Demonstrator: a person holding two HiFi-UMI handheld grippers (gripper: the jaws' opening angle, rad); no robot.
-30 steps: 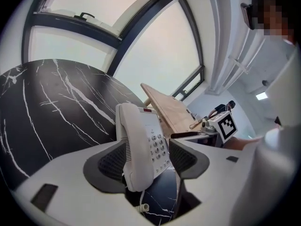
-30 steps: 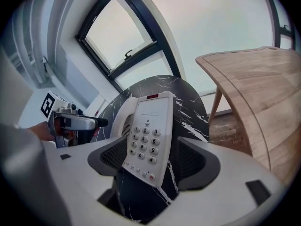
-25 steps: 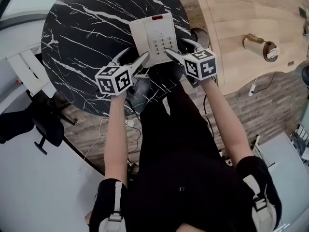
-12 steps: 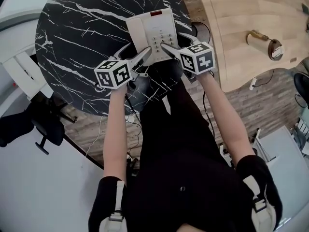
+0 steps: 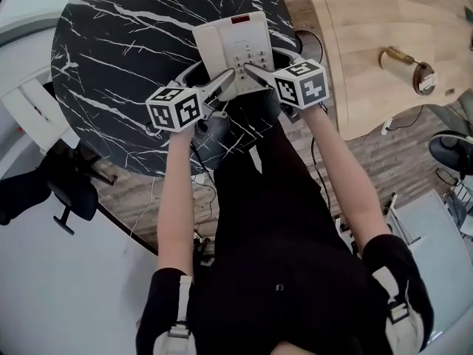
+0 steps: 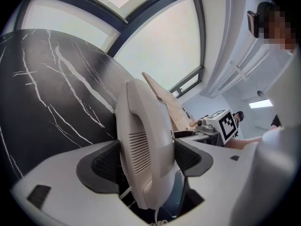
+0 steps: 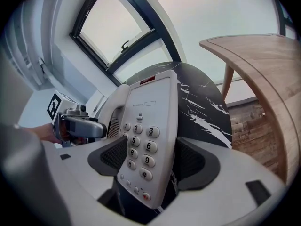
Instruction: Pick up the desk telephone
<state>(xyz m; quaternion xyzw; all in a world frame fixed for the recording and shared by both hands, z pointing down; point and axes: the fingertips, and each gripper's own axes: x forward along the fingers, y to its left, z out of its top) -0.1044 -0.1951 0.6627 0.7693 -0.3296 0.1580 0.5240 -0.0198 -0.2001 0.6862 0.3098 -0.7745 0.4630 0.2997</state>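
Observation:
A white desk telephone [image 5: 229, 39] lies on the round black marble table [image 5: 126, 65], at its near edge. My left gripper [image 5: 214, 70] straddles the phone's left side. In the left gripper view the handset [image 6: 141, 126] stands between the two dark pads [image 6: 106, 161]. The jaws are opening, and I see no firm press on it. My right gripper [image 5: 264, 59] straddles the right side. There the keypad part [image 7: 150, 121] sits between wide-set pads [image 7: 193, 161], one jaw over the keys and one past the edge.
A curved wooden tabletop [image 5: 384, 21] stands close on the right with a small round object [image 5: 403, 66] on it. A black office chair [image 5: 44, 187] and a white rack [image 5: 37, 113] stand to the left. The person's legs fill the near foreground.
Both grippers have come down and forward, from just short of the phone's near corners to straddling its two sides. The phone has stayed on the table.

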